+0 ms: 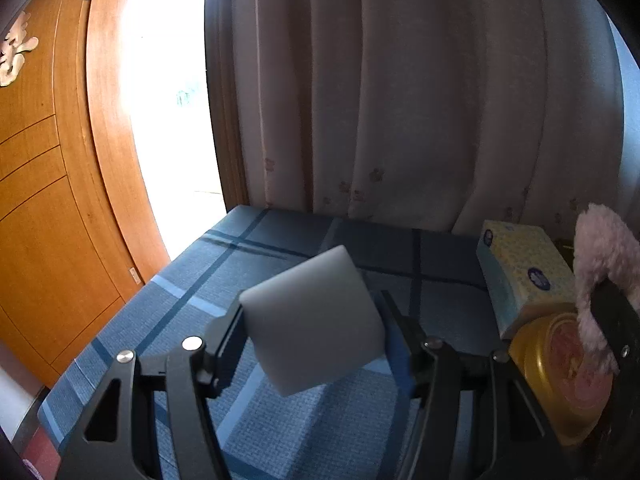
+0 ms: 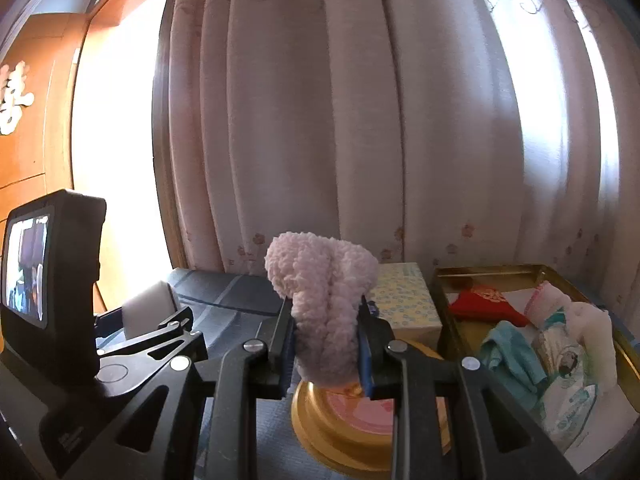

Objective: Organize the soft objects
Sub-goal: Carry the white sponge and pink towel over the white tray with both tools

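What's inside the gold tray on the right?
The gold tray holds a red cloth, a teal cloth, a white cloth and printed packets. Anything beneath them is covered.

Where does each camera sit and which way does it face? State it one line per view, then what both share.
Left wrist: sits on the left gripper, looking along its fingers over the blue plaid cloth toward the curtain; it holds a white foam block.
Right wrist: sits on the right gripper, facing the curtain; it holds a pink fluffy sock above a round gold tin.
Shared: block, sock, tin, yellow tissue box.
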Demonstrator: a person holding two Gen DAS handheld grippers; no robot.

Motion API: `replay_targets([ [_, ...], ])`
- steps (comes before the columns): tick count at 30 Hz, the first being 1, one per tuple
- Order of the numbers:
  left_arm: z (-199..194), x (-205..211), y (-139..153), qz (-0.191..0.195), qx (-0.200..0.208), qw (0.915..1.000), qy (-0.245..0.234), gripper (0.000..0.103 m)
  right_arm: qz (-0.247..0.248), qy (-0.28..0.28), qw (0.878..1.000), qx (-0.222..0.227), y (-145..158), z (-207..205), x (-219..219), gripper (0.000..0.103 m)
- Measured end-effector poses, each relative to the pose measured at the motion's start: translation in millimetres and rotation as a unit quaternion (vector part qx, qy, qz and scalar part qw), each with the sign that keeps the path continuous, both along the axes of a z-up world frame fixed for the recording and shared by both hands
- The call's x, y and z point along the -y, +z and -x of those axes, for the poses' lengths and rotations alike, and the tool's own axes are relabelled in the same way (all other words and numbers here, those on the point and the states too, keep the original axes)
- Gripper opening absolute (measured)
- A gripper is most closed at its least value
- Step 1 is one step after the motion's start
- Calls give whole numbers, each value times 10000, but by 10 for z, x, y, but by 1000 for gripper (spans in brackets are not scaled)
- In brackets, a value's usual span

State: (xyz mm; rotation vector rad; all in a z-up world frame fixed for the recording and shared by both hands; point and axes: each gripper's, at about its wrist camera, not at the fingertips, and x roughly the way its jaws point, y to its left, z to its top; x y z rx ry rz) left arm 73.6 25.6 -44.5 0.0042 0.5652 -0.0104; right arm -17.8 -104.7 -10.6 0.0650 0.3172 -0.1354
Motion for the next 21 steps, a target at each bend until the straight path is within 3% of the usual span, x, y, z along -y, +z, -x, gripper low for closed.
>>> replay_targets([
  [21, 346, 427, 79, -34, 257, 9991, -327, 61, -102, -571, 9983, -67, -5, 182, 444, 27],
])
